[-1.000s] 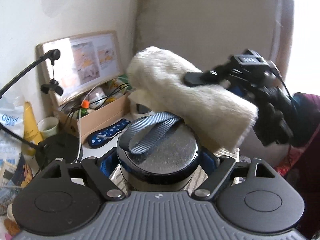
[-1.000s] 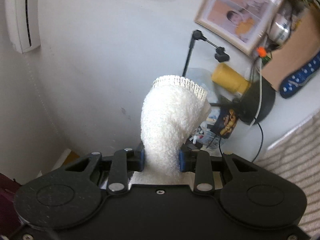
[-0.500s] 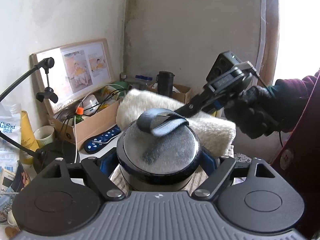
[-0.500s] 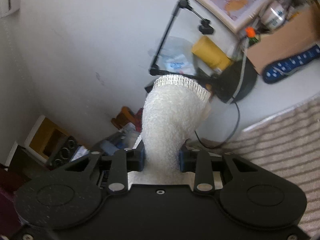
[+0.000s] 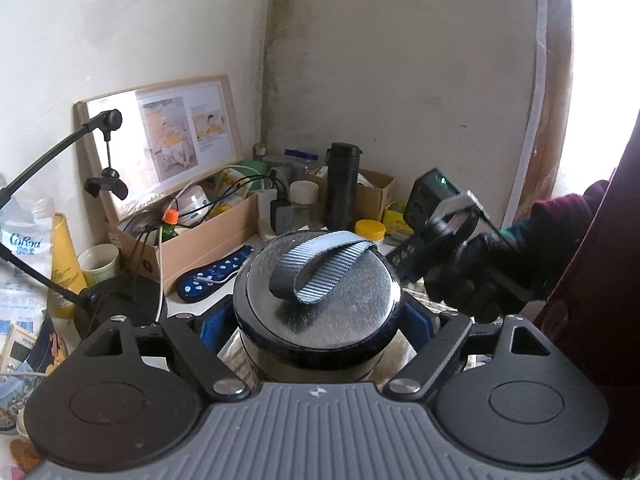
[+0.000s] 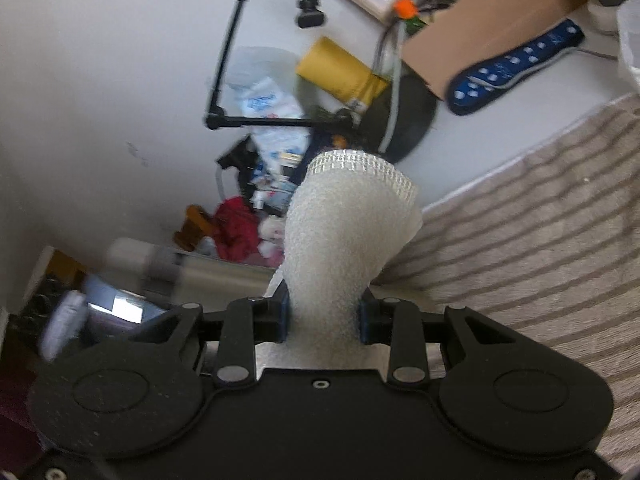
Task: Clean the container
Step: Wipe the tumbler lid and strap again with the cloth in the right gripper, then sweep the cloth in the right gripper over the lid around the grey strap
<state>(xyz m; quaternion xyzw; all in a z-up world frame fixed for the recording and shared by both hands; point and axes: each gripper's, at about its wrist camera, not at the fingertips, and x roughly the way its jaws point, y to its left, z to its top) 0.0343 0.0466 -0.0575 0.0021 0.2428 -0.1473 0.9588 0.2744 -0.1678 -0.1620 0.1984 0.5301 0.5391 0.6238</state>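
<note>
A steel container (image 5: 316,344) with a round metal lid and a grey fabric strap loop (image 5: 320,266) fills the middle of the left wrist view. My left gripper (image 5: 316,326) is shut on its body just under the lid. In the right wrist view my right gripper (image 6: 323,316) is shut on a white fluffy cloth (image 6: 344,240) that stands up between the fingers. That right gripper (image 5: 440,232) shows in the left wrist view to the right of the container, held by a black-gloved hand (image 5: 468,276); the cloth is hidden there behind the lid.
A striped mat (image 6: 540,240) covers the table under the cloth. At the back stand a cardboard box (image 5: 208,240) of cables and bottles, a framed picture (image 5: 160,140), a black flask (image 5: 342,188), a yellow tube (image 5: 66,264) and a black stand base (image 5: 116,300) with its arm.
The right gripper has swung the cloth down from above the lid to low on the container's right side, out of the left wrist view. The left gripper keeps its hold.
</note>
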